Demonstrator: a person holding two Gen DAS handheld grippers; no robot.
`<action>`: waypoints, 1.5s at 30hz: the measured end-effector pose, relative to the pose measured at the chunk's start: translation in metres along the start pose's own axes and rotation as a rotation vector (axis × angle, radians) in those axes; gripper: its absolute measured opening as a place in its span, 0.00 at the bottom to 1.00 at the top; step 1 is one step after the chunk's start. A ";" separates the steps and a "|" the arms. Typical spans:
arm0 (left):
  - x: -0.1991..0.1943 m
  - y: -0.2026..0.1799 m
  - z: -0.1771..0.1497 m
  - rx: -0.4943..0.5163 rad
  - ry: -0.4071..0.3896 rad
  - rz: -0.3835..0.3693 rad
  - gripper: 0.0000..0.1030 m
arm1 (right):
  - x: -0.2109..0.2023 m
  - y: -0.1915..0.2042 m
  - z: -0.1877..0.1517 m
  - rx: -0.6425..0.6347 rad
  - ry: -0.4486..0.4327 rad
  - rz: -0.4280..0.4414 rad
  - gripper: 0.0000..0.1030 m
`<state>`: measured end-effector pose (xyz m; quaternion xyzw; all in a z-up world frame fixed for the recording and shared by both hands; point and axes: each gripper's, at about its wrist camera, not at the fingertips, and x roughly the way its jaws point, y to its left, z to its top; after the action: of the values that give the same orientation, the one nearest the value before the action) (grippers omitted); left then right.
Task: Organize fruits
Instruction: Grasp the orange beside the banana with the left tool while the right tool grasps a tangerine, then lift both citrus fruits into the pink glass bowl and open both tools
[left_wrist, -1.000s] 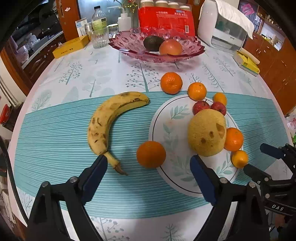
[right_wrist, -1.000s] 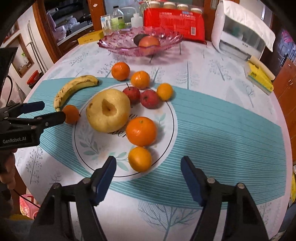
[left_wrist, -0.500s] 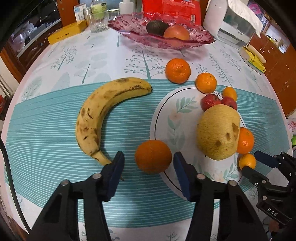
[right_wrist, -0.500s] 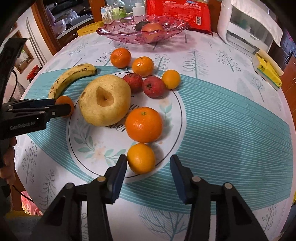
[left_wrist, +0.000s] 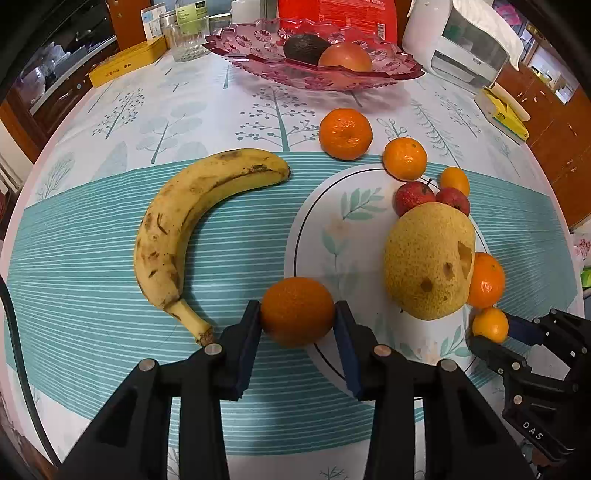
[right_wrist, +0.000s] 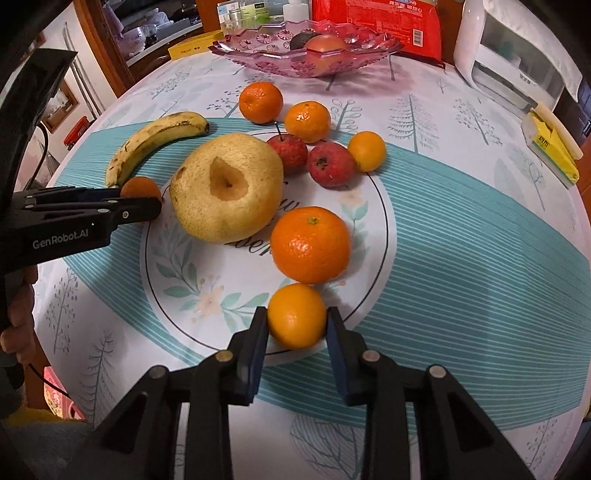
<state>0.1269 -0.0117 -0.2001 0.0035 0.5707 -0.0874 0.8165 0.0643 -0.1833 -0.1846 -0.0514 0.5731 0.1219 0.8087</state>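
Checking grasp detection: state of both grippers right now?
Left gripper: just closed on the orange beside the banana.
Right gripper: just closed on the small orange.

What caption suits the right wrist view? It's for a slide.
Right gripper shut on a small orange at the printed circle's edge; left gripper grips another beside the pear.

left gripper body reads "GenRobot.AI" | right gripper body reads "DAS" | red package print too small to read
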 end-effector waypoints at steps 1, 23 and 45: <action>-0.001 0.000 0.000 -0.007 0.002 -0.005 0.36 | -0.001 0.000 -0.001 0.000 0.002 0.003 0.30; -0.167 0.005 0.045 -0.025 -0.266 0.076 0.36 | -0.166 0.008 0.066 -0.079 -0.331 0.055 0.30; -0.293 0.020 0.203 0.069 -0.461 0.209 0.36 | -0.283 -0.009 0.294 -0.057 -0.515 -0.024 0.30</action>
<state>0.2211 0.0275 0.1417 0.0704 0.3626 -0.0206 0.9290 0.2465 -0.1658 0.1799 -0.0482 0.3440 0.1374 0.9276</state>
